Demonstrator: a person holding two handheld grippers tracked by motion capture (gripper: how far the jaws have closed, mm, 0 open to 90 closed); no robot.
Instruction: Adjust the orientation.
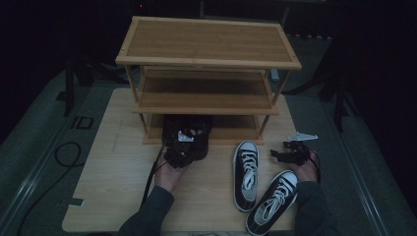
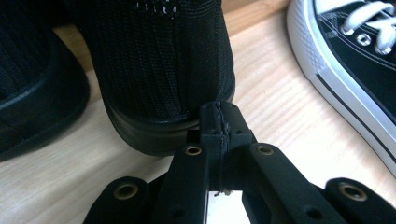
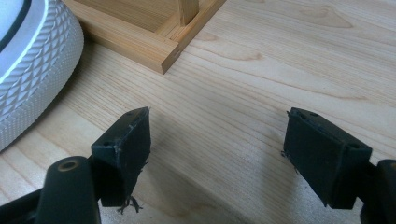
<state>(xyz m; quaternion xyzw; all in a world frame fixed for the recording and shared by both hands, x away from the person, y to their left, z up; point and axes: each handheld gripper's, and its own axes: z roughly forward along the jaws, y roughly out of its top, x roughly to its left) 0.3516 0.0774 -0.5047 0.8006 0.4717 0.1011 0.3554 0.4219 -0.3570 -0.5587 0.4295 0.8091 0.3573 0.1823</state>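
My left gripper (image 2: 219, 122) is shut tight with nothing between its jaws, its tip right against the heel of the black knit shoe (image 2: 159, 70). That shoe sits at the front of the bottom shelf of the light wooden three-shelf rack (image 1: 206, 101), beside another black shoe (image 2: 32, 88). I think it is soft and light, with a bendy top. The stiff heel rim looks like the best place to grab. My right gripper (image 3: 217, 154) stands wide open and empty over the pale wooden table (image 3: 261, 60).
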